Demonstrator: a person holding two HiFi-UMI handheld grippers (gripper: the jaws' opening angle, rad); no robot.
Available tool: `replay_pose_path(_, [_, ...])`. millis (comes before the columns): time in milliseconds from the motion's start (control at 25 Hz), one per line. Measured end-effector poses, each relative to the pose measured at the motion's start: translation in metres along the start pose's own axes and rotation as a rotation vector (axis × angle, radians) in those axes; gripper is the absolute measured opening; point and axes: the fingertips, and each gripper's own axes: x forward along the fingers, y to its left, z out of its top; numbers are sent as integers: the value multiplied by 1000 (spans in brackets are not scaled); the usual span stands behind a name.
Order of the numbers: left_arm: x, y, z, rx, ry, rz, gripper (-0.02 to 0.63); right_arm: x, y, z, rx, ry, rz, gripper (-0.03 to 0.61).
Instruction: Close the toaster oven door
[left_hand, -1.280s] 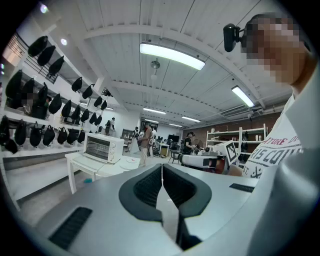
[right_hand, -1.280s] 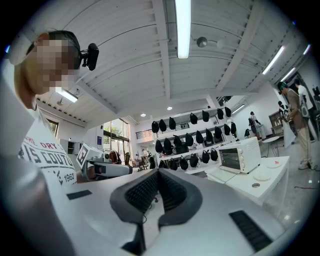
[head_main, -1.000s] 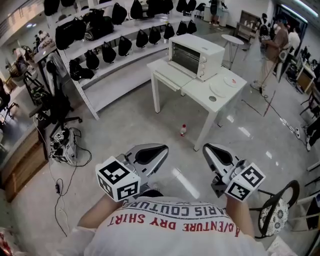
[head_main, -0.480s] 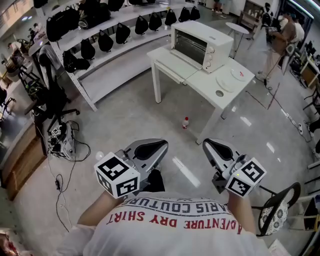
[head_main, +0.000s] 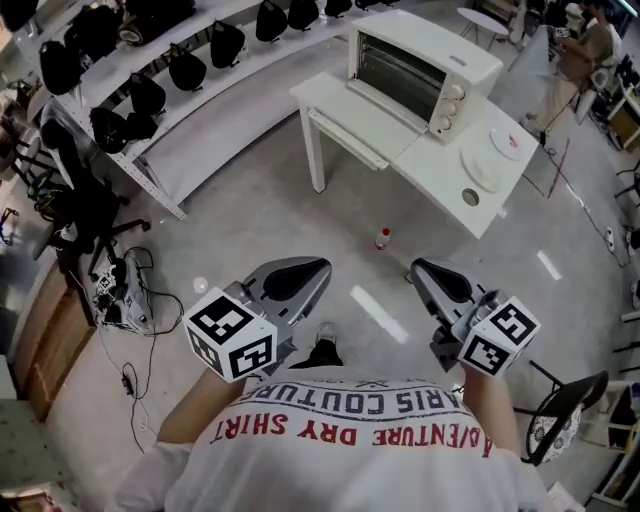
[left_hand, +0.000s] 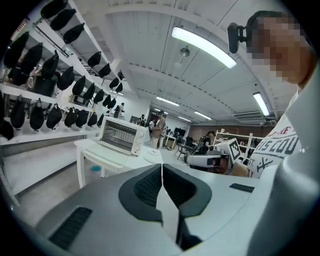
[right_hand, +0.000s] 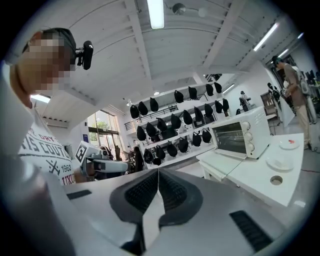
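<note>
Since a second earlier the view had closed in on the far toaster oven (head_main: 425, 68), its door (head_main: 365, 115) apparently still dropped open on the white table (head_main: 440, 175), with the left gripper (head_main: 318, 272) and right gripper (head_main: 420, 270) both closed, empty and well short.

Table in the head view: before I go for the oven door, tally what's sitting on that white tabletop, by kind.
Toaster oven: 1
White plates: 2
Small round thing, too small to tell whether it is a cup or a hole in the top: 1
Total: 4
</note>
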Motion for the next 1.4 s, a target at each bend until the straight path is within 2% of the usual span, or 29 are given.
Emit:
replay_pose_path(200, [20,88,15,-26,64,7,32,68,-45,19,43,10,-55,22])
replay_pose_path(320, [33,132,24,-30,71,0,32,104,-69,31,73,-8,-61,21])
replay_pose_path(560, [46,192,26,-6,101,32,34,138,-99,37,80,-45,-100,23])
replay_pose_path(720, [54,220,34,3,79,38,41,150,-121,37,65,-38,-126,25])
replay_pose_path(760, [57,228,34,-4,79,35,83,154,-127,38,63,-39,-131,25])
replay_pose_path(800, [60,235,33,-12,85,30,152,158,-132,39,62,-41,-136,27])
replay_pose_path(840, [64,243,32,-19,93,23,187,163,-138,39,61,-42,-142,32])
replay_pose_path(880, [67,251,32,-22,100,17,199,169,-144,38,60,-39,-149,51])
replay_pose_path(960, [76,268,33,-11,110,8,227,181,-156,35,62,-21,-164,128])
replay_pose_path(1200, [111,330,41,4,161,-36,272,221,-203,30,53,20,-243,191])
replay_pose_path(1400, [147,384,46,46,246,-67,272,244,-247,17,77,72,-314,252])
